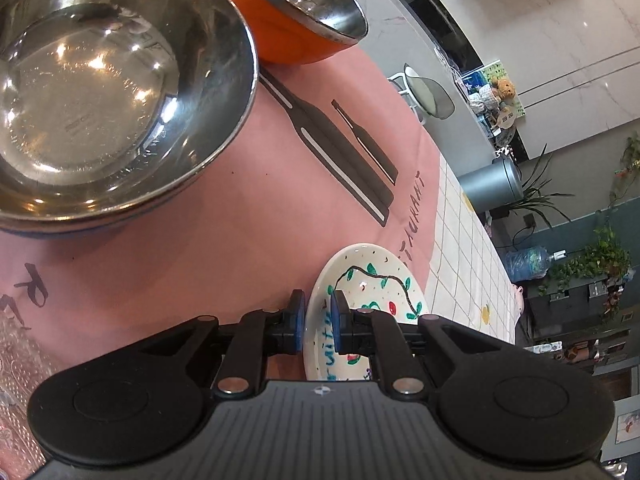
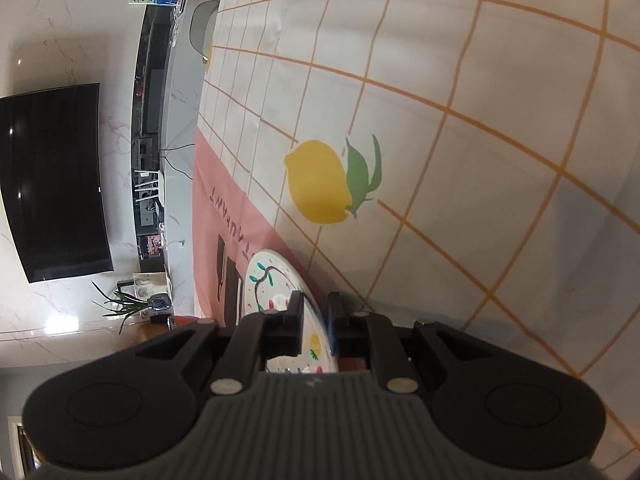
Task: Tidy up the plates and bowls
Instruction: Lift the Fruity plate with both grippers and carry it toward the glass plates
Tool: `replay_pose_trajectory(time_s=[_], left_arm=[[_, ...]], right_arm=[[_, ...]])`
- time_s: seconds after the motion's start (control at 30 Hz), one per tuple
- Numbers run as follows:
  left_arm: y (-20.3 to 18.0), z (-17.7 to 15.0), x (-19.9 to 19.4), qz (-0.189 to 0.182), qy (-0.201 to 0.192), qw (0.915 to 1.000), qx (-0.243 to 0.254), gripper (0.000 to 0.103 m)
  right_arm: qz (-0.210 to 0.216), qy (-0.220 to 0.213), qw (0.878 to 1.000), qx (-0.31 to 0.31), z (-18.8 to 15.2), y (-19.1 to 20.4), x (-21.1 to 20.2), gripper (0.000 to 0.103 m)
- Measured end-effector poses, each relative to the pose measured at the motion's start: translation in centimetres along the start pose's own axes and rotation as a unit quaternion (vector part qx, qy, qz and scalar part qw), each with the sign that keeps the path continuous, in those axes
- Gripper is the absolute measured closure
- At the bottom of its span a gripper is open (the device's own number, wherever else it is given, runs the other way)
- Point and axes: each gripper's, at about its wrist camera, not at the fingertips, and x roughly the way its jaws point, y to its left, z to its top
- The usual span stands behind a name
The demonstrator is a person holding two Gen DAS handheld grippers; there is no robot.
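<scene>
The desk point(image 1: 248, 216) is covered with a pink cloth that has dark bottle drawings, and next to it a white cloth with an orange grid. In the left wrist view, a steel bowl point(image 1: 100, 92) stands on the pink cloth, and an orange bowl point(image 1: 288, 12) with a steel inside stands just behind it. The left claw point(image 1: 317, 322) is clenched on the rim of a white painted plate point(image 1: 372, 280), one finger on each side of the rim.

In the right wrist view, the right claw point(image 2: 314, 324) grasps the same plate point(image 2: 272, 280) at another part of its rim. The plate is near the border between the pink cloth and the grid cloth point(image 2: 440, 140), which has a printed lemon. I cannot tell whether the plate touches the desk.
</scene>
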Motion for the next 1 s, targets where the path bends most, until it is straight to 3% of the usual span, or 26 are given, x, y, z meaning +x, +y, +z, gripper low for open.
replay_pose_trajectory(time_s=[0.13, 0.2, 0.5, 1.0], left_arm=[[-0.5, 0.1, -0.7, -0.012, -0.012, 0.9998, 0.014, 0.097], [-0.8, 0.3, -1.1, -0.019, -0.011, 0.9996, 0.015, 0.097], [-1.2, -0.6, -4.2, -0.025, -0.021, 0.9989, 0.035, 0.098], [2.2, -3.6, -14.5, -0.030, -0.051, 0.9972, 0.045, 0.097]], right_arm=[[0.002, -0.010, 1.000, -0.012, -0.4, 0.5, -0.3, 0.097], [0.021, -0.011, 1.000, -0.017, -0.5, 0.7, -0.7, 0.101], [0.025, -0.004, 0.999, -0.042, -2.1, 1.0, -2.1, 0.103], [0.092, 0.003, 0.986, -0.141, -10.7, 0.7, -7.7, 0.102]])
